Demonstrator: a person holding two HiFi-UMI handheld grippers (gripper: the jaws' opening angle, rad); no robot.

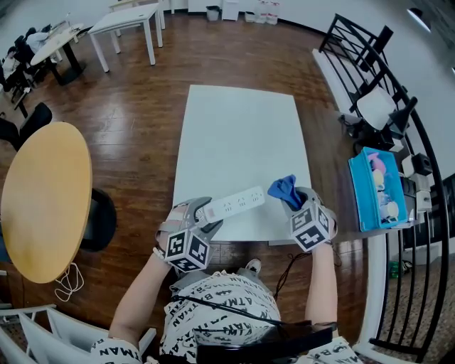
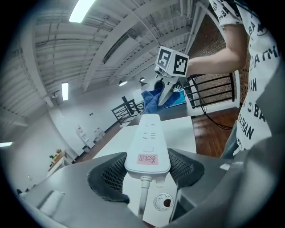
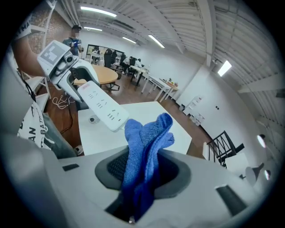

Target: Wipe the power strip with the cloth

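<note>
My left gripper [image 1: 202, 213] is shut on the cord end of the white power strip [image 1: 231, 204], which is held up over the near edge of the white table [image 1: 242, 135]. In the left gripper view the power strip [image 2: 148, 144] runs away from the jaws, both pads against its sides, a pink label near them. My right gripper [image 1: 297, 201] is shut on a bunched blue cloth [image 1: 284, 188], just right of the strip's far end. The right gripper view shows that cloth [image 3: 144, 144] standing up between the pads and the strip [image 3: 101, 105] to its left.
A round wooden table [image 1: 44, 199] stands at the left. On the right are a black metal railing [image 1: 384, 106] and a blue bin [image 1: 377, 188] of small items. White tables [image 1: 128, 21] and chairs stand at the back.
</note>
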